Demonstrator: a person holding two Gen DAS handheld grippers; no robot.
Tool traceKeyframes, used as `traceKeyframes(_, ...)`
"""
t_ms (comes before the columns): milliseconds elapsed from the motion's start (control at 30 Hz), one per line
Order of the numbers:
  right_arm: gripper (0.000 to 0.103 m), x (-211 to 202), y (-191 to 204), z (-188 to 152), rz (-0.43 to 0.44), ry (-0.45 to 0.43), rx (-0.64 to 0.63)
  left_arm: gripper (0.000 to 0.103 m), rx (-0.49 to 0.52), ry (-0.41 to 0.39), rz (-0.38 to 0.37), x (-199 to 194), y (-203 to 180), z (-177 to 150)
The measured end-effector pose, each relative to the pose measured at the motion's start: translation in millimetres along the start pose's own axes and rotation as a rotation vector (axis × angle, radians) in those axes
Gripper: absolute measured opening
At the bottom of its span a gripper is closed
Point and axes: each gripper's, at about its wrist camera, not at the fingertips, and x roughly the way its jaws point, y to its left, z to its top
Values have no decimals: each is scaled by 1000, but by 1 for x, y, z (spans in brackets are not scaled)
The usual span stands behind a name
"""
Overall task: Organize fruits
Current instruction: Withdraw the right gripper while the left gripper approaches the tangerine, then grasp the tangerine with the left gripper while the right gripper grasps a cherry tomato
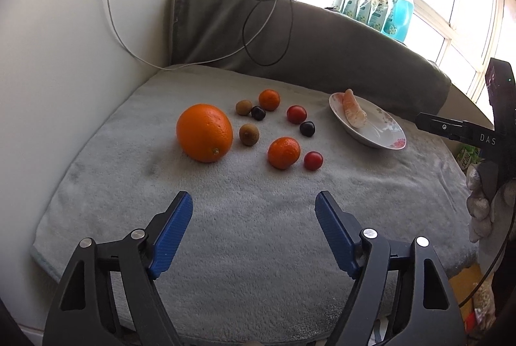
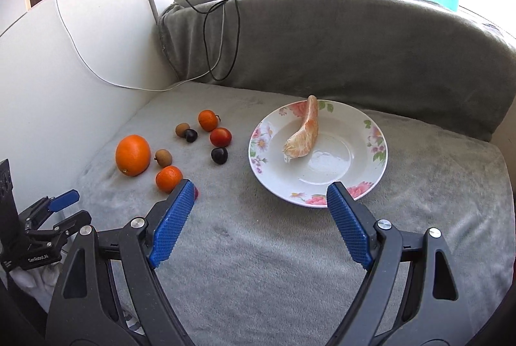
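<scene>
Both grippers hang parted and empty over the grey blanket [image 1: 245, 236]: the left gripper [image 1: 253, 207] faces the loose fruit, the right gripper [image 2: 261, 194] sits near the plate [image 2: 377, 165]. Only 1 peeled segment [image 2: 303, 136] lies on the plate. The big orange [image 1: 204, 133], 2 mandarins, 2 kiwis, 2 red fruits and 2 dark ones lie clustered left of it. It looks like a fresh pick is starting. Next, I'd guess, the left gripper drops around the near mandarin [image 1: 283, 153] without nudging its neighbours.
</scene>
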Motion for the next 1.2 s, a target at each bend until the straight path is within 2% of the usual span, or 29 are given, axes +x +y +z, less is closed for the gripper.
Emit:
traceKeyframes(267, 86, 1, 29, -13, 59, 26, 5, 75, -19, 17, -161, 3, 5, 7)
traceKeyframes(367, 86, 5, 37, -12, 73, 26, -17, 75, 6, 29, -155, 10, 4, 11)
traceKeyframes(500, 84, 19, 43, -11, 113, 62, -59, 67, 32, 56, -136, 27, -1, 15)
traceKeyframes(733, 64, 54, 38, -9, 220, 135, -53, 53, 32, 140, -152, 66, -7, 22)
traceKeyframes(933, 51, 84, 39, -14, 266, 197, -123, 52, -10, 173, -158, 87, -3, 34)
traceKeyframes(1200, 50, 103, 53, -13, 302, 208, -266, 52, -89, 225, -191, 105, 5, 45)
